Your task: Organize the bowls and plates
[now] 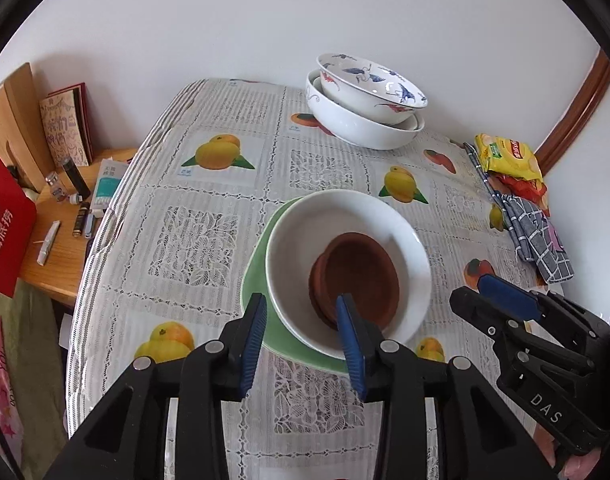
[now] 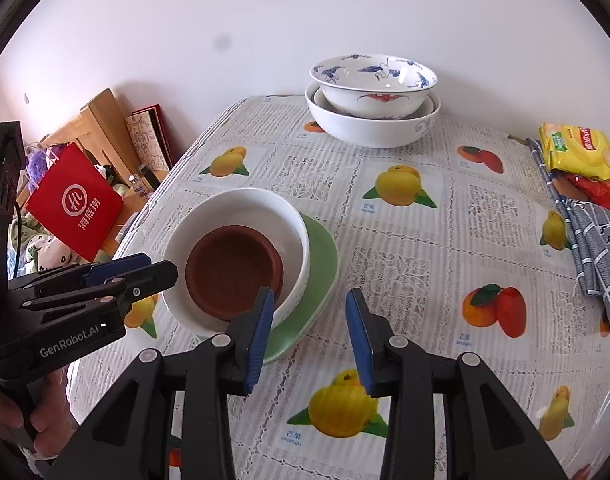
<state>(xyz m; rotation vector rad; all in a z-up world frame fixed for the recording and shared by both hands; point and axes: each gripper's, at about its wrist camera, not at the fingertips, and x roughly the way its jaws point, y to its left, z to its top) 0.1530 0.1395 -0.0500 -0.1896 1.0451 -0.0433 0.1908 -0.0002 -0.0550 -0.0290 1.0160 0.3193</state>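
**Stacked tableware on a fruit-print table, two grippers hovering**

Hidden or unclear: We see the green plate (image 1: 253,280) only as a crescent, the rest covered by the white bowl (image 1: 401,232) sitting on it. The brown saucer (image 1: 357,272) lies inside the white bowl; in the left wrist view its near rim is cut by a blue pad, and a second brown rim beneath it may be another saucer, though we cannot tell. At the table's far edge, against the wall, the crane-pattern bowl (image 1: 369,84) nests tilted in a plain white bowl (image 1: 345,124), whose interior is mostly hidden. The snack packets (image 1: 509,156) and the checked cloth (image 1: 545,240) run along the right edge, the cloth partly under the packets. A side desk (image 1: 61,240) beyond the left edge holds small items too small to name, a red bag (image 1: 5,224) in front.

Pose: The left gripper (image 1: 305,332) hangs above the near rim of the white bowl, its fingers set wide and holding nothing. The right gripper (image 2: 309,332) hovers beside the green plate, over the tablecloth (image 2: 405,248) toward the near edge, fingers likewise spread wide and empty. Each gripper shows at the margin of the other's view, with a hand partly visible on its handle.
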